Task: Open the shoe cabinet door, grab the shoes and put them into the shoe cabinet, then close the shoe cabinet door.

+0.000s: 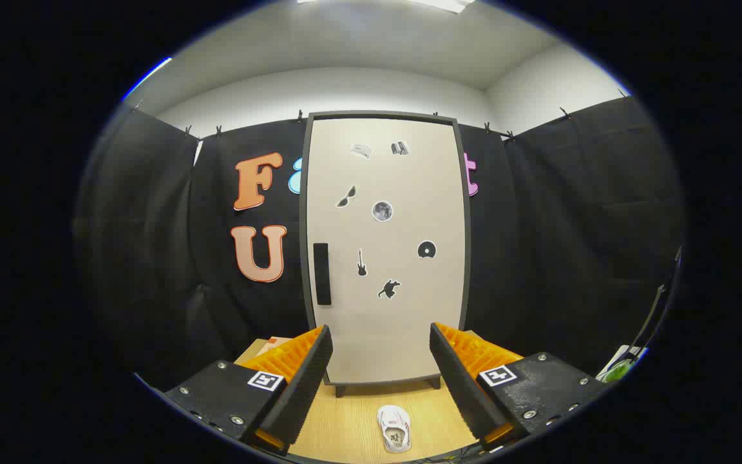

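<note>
a wooden table (345, 419) stands before white walls (345, 87) and ceiling light (438, 4).

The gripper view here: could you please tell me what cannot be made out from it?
- Inside of the shoe cabinet: hidden by its shut door.
- Stickers on the door: too small to make out fully.
- Shoe between the open gripper's fingers: small, details unclear.
- Green thing beyond the right finger: cut off.
</note>
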Tool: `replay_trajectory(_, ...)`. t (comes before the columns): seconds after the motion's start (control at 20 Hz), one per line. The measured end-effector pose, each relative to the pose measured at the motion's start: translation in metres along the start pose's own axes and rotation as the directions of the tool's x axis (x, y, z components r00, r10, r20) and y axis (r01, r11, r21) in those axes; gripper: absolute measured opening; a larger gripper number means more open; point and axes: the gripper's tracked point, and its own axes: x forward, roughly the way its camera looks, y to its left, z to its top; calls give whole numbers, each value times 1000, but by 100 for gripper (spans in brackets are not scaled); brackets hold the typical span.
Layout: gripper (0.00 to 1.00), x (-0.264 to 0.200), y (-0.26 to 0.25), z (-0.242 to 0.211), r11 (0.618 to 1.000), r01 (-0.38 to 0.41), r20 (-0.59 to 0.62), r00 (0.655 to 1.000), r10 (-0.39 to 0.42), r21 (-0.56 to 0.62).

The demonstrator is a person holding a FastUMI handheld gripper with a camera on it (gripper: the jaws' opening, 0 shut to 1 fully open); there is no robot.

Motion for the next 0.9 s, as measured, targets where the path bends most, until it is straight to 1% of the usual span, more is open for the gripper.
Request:
replay_trajectory(0.45,95,-3,5,-8,1000,-3,-29,1000,3,6)
replay_trajectory(0.65,95,-6,4,-6,1000,6,-23,1000,-6,10)
replay_trajectory(0.9,95,-5,9,-7,1000,-4,-30,1000,4,8)
